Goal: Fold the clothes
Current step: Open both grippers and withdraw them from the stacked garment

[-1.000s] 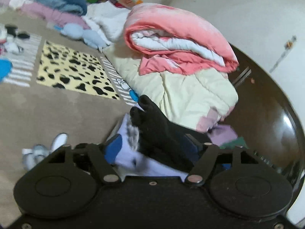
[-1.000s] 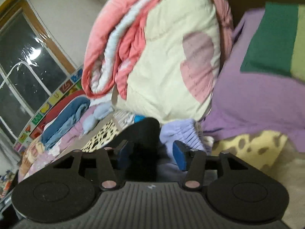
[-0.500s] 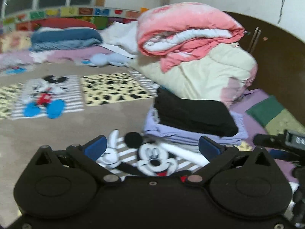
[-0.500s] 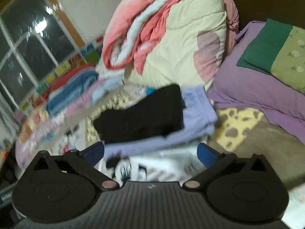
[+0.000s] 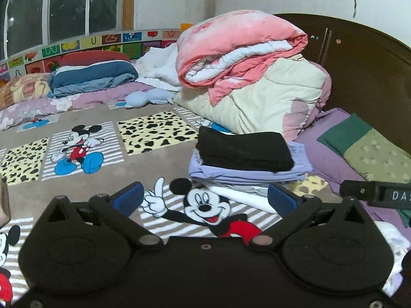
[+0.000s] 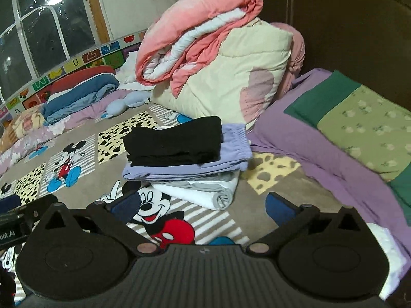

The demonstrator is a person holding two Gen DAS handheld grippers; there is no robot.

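Note:
A folded black garment (image 5: 244, 148) lies on top of a folded lavender garment (image 5: 246, 173), which rests on folded white and grey clothes (image 5: 241, 192). The stack sits on the Mickey Mouse bedspread (image 5: 84, 148). The same stack shows in the right wrist view: black garment (image 6: 174, 138), lavender garment (image 6: 205, 164), white garment (image 6: 203, 190). My left gripper (image 5: 205, 200) is open and empty, just in front of the stack. My right gripper (image 6: 203, 208) is open and empty, also short of the stack.
A pink and cream quilt pile (image 5: 251, 77) stands behind the stack. A purple blanket with green pillows (image 6: 346, 128) lies to the right. Blue and red bedding (image 5: 92, 74) lies by the window. A dark headboard (image 5: 359, 64) is at the right.
Both grippers let go of the black garment, opened wide and drew back from the stack. The black garment now lies flat on the lavender one.

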